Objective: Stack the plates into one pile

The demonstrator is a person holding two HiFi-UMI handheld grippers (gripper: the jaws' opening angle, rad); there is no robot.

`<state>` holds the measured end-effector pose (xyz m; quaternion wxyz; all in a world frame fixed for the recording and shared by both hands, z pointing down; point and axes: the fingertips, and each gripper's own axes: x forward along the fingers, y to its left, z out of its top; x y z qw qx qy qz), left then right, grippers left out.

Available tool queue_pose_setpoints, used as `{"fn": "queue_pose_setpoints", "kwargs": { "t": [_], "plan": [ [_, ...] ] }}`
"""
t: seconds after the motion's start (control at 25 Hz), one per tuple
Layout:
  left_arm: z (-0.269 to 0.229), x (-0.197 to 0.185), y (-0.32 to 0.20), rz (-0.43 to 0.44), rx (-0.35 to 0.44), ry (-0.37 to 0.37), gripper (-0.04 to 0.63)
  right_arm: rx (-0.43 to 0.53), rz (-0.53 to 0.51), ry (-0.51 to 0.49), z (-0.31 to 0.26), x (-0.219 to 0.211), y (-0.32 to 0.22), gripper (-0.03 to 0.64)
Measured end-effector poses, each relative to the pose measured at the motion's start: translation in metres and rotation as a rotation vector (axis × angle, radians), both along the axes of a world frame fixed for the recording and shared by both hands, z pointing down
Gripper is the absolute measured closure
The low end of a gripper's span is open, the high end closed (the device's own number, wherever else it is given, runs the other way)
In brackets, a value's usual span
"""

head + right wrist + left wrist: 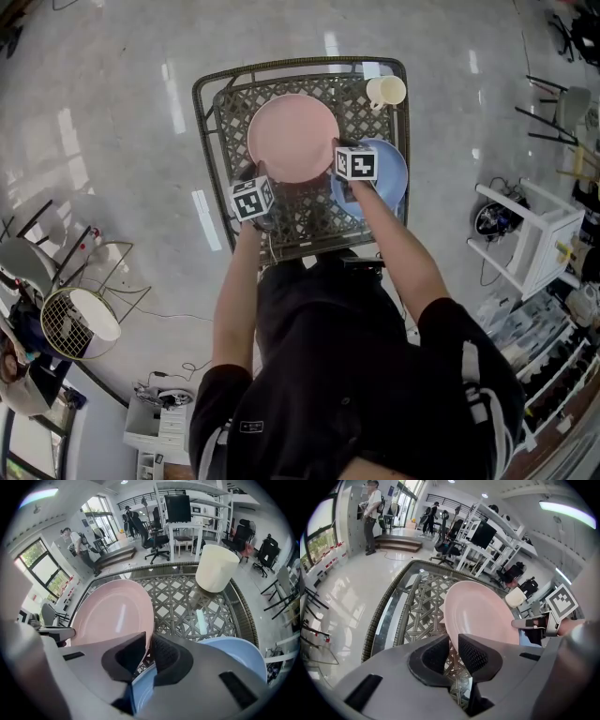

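Plates are not yet sitting in one pile; the pink plate (293, 138) is lying over the middle of the table (200, 112), toward its far edge, and the blue plate (389, 169) is lying at the right edge, with a cup (386, 91) standing in the far right corner. The left gripper (267, 180) is pinching the pink plate's near left rim with narrow jaws; the right gripper (337, 155) is pinching the near right rim in the same way, hanging just above the blue plate. I am judging that the risk is slipping; both grips are taking only a thin, smooth rim, so uneven hands may be twisting the plate out; the right gripper may also be knocking the blue plate toward the edge.
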<state>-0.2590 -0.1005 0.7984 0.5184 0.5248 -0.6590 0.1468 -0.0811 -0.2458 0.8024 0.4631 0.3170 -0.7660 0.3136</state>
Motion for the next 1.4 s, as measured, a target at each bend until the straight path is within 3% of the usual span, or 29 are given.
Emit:
{"fn": "queue_pose_setpoints", "kwargs": {
  "t": [0.28, 0.64, 0.96, 1.4],
  "plan": [
    [-0.032, -0.005, 0.006, -0.008, 0.037, -0.063, 0.525, 0.013, 0.013, -0.067, -0.022, -0.004, 0.007, 0.578],
    [-0.085, 0.017, 0.019, -0.016, 0.086, -0.126, 0.525, 0.054, 0.02, -0.143, -0.074, 0.016, 0.017, 0.58],
    [-0.122, 0.081, 0.008, 0.048, 0.146, -0.13, 0.525, 0.088, 0.095, -0.176, -0.11, 0.089, 0.016, 0.581],
    [-0.111, 0.179, -0.018, 0.216, 0.141, -0.106, 0.526, 0.074, 0.245, -0.151, -0.095, 0.208, 0.027, 0.58]
  ]
}}
